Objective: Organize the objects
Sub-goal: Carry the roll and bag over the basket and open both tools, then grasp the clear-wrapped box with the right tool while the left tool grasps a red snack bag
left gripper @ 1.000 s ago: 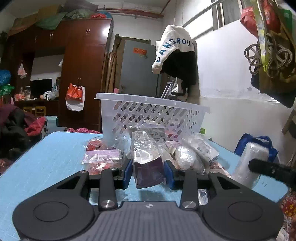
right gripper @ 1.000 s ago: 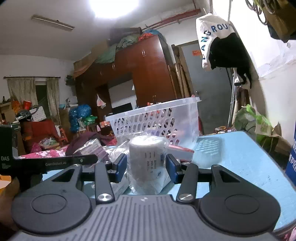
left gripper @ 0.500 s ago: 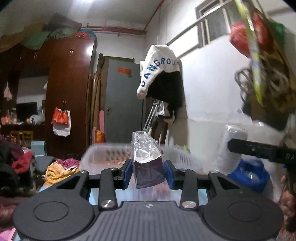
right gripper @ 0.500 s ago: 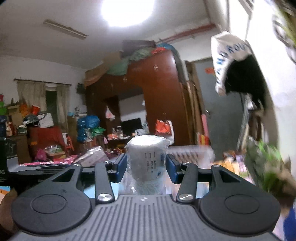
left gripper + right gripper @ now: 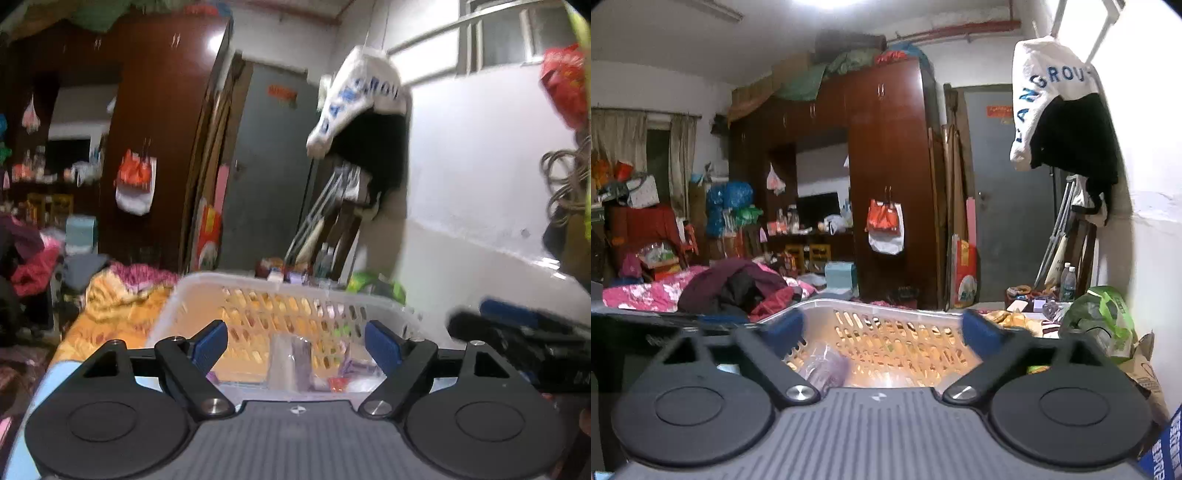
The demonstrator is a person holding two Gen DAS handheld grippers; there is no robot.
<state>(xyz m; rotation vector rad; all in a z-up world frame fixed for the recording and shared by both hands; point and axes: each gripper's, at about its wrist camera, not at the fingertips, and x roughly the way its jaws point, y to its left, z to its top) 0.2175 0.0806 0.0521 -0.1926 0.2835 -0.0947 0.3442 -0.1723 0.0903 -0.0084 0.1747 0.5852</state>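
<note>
The white slotted basket point(image 5: 295, 295) sits just ahead of and below both grippers; it also shows in the right wrist view point(image 5: 886, 314). My left gripper point(image 5: 295, 341) is open and empty above the basket's near rim. A purple packet in clear wrap point(image 5: 291, 362) lies inside the basket below it, among other small wrapped packets. My right gripper point(image 5: 882, 330) is open and empty over the basket. A purple wrapped packet point(image 5: 827, 365) lies inside at the left. The white roll is not visible.
The right gripper's body point(image 5: 524, 347) shows at the right of the left wrist view. A brown wardrobe point(image 5: 886, 184), a grey door point(image 5: 1008, 206), a bed with piled clothes point(image 5: 701, 288) and a white wall point(image 5: 480, 184) stand behind. A green bag point(image 5: 1104, 321) lies at the right.
Both grippers rose over the basket and opened. The purple packet left the left gripper and lies in the basket. The white roll left the right gripper.
</note>
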